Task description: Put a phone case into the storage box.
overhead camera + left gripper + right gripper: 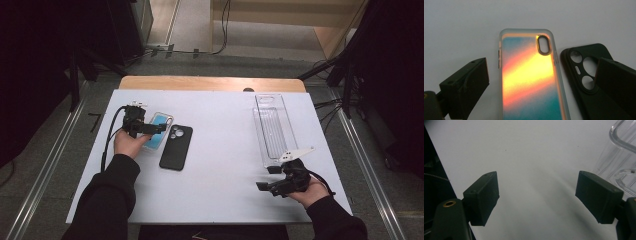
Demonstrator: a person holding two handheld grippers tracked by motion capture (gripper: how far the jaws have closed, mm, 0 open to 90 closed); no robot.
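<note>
Jaws of the left gripper (534, 82) are spread around the iridescent phone case (531, 77); its long edges should be squeezed squarely, the black case (586, 75) avoided. Right gripper (536, 200) is held open too.

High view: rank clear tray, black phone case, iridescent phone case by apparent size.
1. Clear tray, plainly the largest.
2. Black phone case.
3. Iridescent phone case. It looks about the same size as the black one, but the left tongs cover part of it, so that ranking is unsure.
</note>
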